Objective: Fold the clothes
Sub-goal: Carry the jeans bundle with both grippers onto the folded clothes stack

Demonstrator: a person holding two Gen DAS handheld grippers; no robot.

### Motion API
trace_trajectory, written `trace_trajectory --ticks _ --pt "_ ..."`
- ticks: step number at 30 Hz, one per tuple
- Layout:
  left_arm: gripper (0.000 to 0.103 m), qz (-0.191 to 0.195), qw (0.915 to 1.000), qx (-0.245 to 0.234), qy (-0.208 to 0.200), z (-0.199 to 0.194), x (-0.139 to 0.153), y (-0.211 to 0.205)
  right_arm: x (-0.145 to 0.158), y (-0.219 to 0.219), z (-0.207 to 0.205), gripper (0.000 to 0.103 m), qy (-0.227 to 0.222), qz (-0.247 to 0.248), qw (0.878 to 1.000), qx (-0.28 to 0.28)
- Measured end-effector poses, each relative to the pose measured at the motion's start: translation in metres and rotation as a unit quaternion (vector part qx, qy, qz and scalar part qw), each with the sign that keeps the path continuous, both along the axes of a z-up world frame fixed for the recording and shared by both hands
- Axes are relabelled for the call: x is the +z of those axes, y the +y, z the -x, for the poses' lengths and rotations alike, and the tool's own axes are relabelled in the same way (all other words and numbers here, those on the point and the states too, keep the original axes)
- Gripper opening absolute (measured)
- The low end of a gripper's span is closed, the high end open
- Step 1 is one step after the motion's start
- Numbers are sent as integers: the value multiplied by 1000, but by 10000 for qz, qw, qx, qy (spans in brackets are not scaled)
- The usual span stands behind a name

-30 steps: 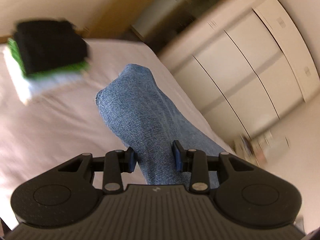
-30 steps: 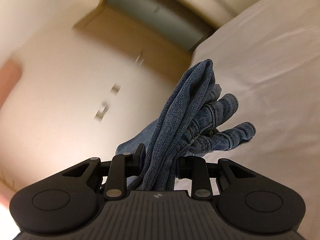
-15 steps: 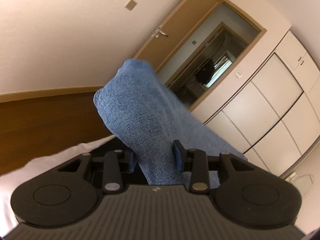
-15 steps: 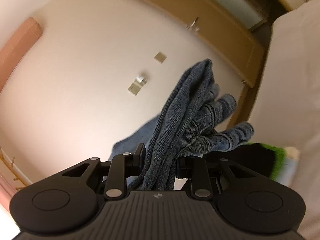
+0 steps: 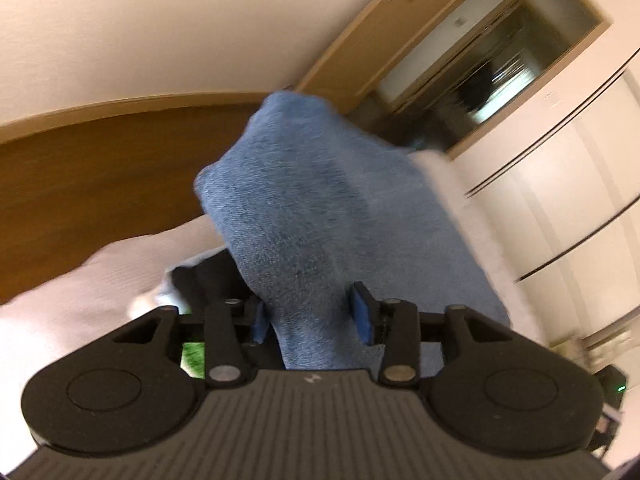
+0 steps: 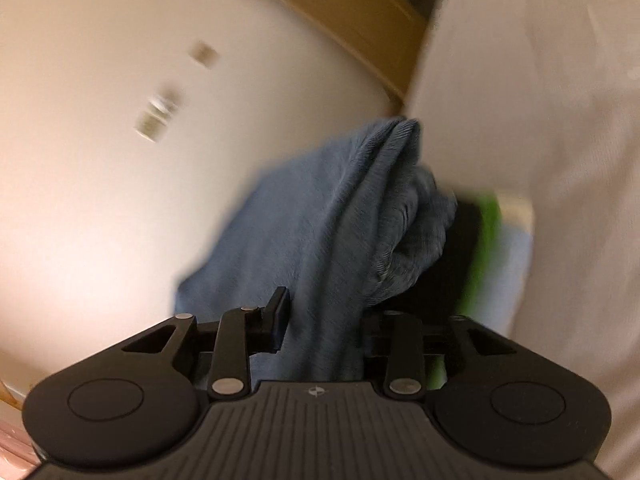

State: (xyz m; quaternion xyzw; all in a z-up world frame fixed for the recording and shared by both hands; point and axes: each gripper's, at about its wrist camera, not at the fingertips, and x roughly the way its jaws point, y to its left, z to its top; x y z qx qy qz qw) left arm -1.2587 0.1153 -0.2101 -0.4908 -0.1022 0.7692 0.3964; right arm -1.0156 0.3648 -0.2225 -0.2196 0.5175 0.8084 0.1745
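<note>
Left wrist: my left claw [image 5: 308, 318] is opening around the folded jeans [image 5: 320, 220], above the bed [image 5: 72, 288]. Right wrist: my right claw [image 6: 324, 320] spreads too, denim bundle between (beside a stack of folded clothes [image 6: 480, 248]); folding looks done, placing remains.

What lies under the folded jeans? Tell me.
Under the jeans sits a stack of folded clothes: black, green and pale layers show at its edge. The rest of it is covered by denim.

No legible text anywhere, views perhaps too blurred.
</note>
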Motion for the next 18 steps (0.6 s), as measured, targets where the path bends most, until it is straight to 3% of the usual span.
trace_trajectory --ticks 2,5,7,9,12,15,18 --pt "45 197 9997 14 132 -3 9 0 6 -3 -6 66 -221 -103 9996 -104" --pt "43 413 9982 95 422 -8 26 -7 23 -6 -19 81 -375 -300 9980 -405" --pt "43 489 9970 170 573 -15 38 -18 29 -7 -26 83 -607 -457 9946 -700" --pt "40 678 9944 76 811 -16 48 -29 42 -12 -38 82 -661 -706 9918 -830" --pt "39 1149 9807 -529 1490 -27 65 -25 66 -24 -43 81 -919 -1147 9843 -972" --pt "35 1381 9588 -1371 2069 -30 78 0 77 -49 -48 63 -1065 -1307 9801 -1049" --pt "33 1432 9363 -2177 2355 -21 81 30 79 -79 -33 44 -1298 -1436 9766 -932"
